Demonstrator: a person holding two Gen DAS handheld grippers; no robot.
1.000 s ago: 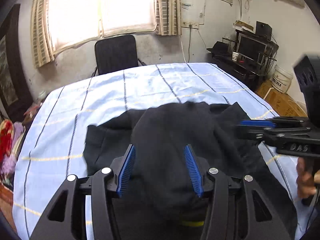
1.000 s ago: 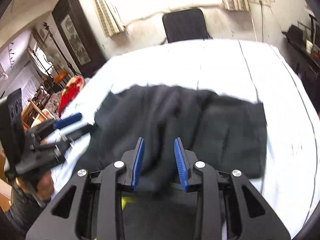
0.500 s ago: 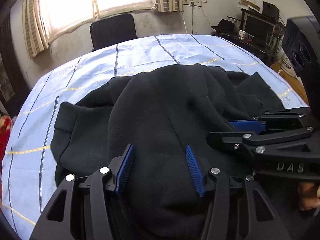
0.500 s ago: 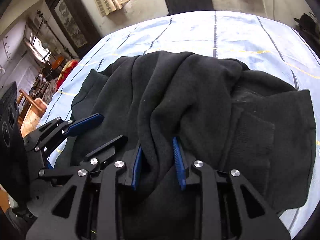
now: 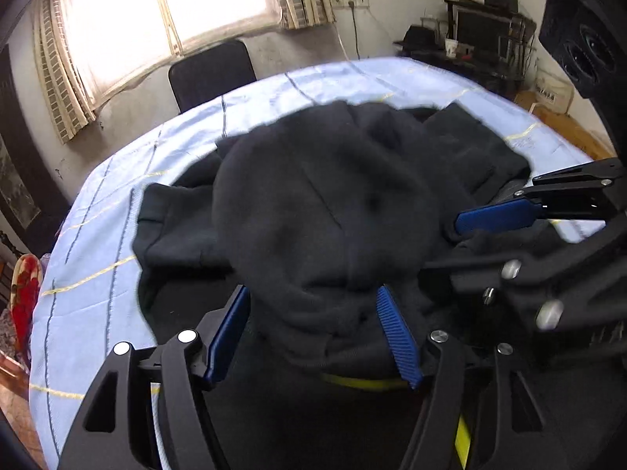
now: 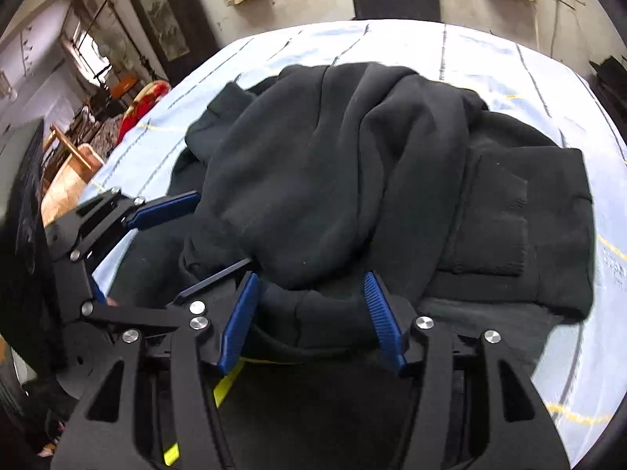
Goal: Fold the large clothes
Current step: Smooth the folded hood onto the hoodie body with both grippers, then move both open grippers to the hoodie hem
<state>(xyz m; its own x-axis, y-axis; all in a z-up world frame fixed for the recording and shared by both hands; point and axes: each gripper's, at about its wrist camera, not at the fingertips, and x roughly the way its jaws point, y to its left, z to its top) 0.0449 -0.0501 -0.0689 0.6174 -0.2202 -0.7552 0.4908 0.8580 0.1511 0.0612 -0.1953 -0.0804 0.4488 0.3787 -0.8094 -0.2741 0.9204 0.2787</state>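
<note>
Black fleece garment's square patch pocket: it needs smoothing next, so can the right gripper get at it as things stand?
Probably yes. The patch pocket lies uncovered on the black fleece garment, just beyond the right gripper, whose jaws are opening around a fold.

1 black garment (image 5: 333,211), 2 grippers (image 5: 313,337) (image 6: 309,313), 1 table (image 5: 98,243), 1 chair (image 5: 211,70)

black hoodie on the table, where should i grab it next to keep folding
Judging by how it lies, grip the black hoodie at its flat right edge by the patch pocket, coming in from the right over the bare striped sheet. That edge lies flat and clear; the middle is bunched.
</note>
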